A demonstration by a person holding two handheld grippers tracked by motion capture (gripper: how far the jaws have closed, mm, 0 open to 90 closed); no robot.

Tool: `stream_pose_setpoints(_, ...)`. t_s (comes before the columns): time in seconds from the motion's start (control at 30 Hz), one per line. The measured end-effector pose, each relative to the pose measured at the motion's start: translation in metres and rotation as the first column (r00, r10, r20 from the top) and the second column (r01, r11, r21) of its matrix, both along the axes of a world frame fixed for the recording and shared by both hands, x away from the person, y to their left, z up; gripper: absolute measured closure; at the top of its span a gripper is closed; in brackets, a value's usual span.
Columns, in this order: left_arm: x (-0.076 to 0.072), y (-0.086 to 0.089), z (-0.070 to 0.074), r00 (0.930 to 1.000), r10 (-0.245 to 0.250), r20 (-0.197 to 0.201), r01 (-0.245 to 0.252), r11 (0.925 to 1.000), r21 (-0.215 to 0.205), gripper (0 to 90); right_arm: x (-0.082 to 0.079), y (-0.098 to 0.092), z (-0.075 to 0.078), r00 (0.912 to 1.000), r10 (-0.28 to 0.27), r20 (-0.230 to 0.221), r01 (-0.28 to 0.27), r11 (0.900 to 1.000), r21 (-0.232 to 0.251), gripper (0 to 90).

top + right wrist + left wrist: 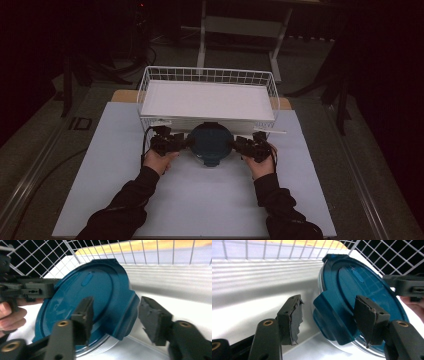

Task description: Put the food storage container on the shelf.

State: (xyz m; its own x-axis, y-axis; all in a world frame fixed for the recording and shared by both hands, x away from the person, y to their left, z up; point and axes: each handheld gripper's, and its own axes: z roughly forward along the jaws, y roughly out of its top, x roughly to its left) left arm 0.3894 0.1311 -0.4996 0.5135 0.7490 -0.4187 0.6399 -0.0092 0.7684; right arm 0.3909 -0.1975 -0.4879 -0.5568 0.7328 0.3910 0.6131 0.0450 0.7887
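The round container with the blue lid (pixel 210 143) sits on the white table (pixel 200 200), at 6 o'clock of the wire basket (pixel 207 75) and close against its near wall.

Left gripper (pixel 167 142) is at the lid's 9 o'clock. In the left gripper view its jaws stand partly apart around a lid clip (pixel 332 315), with a clear gap on the far pad (pixel 295 315); the near pad (pixel 369 317) lies on or just over the lid, contact cannot be told. Right gripper (pixel 248 145) is at 3 o'clock, its jaws spread either side of the opposite clip (pixel 126 315), not pressing.

Risks, as judged:
- If only one clip is pinched or pulled, the container may be tipped or slid.
- A pad may slip off the smooth sloped clip.
- If pushed toward 12 o'clock, the container would be jammed against the basket.

The white tray (pixel 207 100) in the basket blocks travel toward 12 o'clock; the table toward 6 o'clock is open.
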Motion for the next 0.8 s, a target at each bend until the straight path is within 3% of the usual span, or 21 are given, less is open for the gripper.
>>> stream_pose_setpoints(0.13, -0.003, 0.005, 0.003, 0.9997, 0.025, 0.003, -0.025, 0.9981, -0.057, 36.2, -0.005, 0.002, 0.005, 0.9998, 0.007, 0.017, -0.007, 1.000, -0.002, 40.2)
stream_pose_setpoints(0.23, -0.011, 0.008, 0.005, 0.9999, -0.014, 0.000, 0.014, 0.9945, -0.103, 30.4, -0.010, 0.001, 0.009, 0.9995, 0.007, 0.030, -0.007, 1.000, 0.000, 39.0)
stream_pose_setpoints(0.3, -0.014, 0.010, 0.006, 0.9989, -0.042, 0.022, 0.044, 0.9954, -0.086, 27.9, -0.016, 0.001, 0.014, 0.9993, 0.014, 0.033, -0.015, 1.000, 0.007, 39.0)
stream_pose_setpoints(0.37, -0.021, 0.012, 0.008, 0.9974, -0.064, 0.032, 0.067, 0.9926, -0.101, 25.5, -0.019, 0.001, 0.015, 0.9991, 0.020, 0.038, -0.020, 1.000, 0.003, 39.0)
stream_pose_setpoints(0.53, -0.037, 0.014, 0.012, 0.9865, -0.151, 0.063, 0.156, 0.9839, -0.086, 11.6, -0.034, 0.003, 0.021, 0.9972, 0.067, 0.033, -0.067, 0.998, 0.011, 39.2)
stream_pose_setpoints(0.57, -0.044, 0.012, 0.011, 0.9809, -0.188, 0.051, 0.191, 0.9786, -0.075, 3.7, -0.041, 0.006, 0.022, 0.9959, 0.082, 0.037, -0.083, 0.997, 0.009, 39.9)
stream_pose_setpoints(0.6, -0.044, 0.012, 0.011, 0.9809, -0.188, 0.051, 0.191, 0.9786, -0.075, 0.2, -0.041, 0.006, 0.022, 0.9959, 0.082, 0.037, -0.083, 0.997, 0.009, 39.9)
stream_pose_setpoints(0.8, -0.066, 0.013, 0.012, 0.9761, -0.204, 0.076, 0.209, 0.9753, -0.072, 0.2, -0.063, 0.020, 0.017, 0.9912, 0.132, 0.004, -0.132, 0.991, 0.003, 50.2)
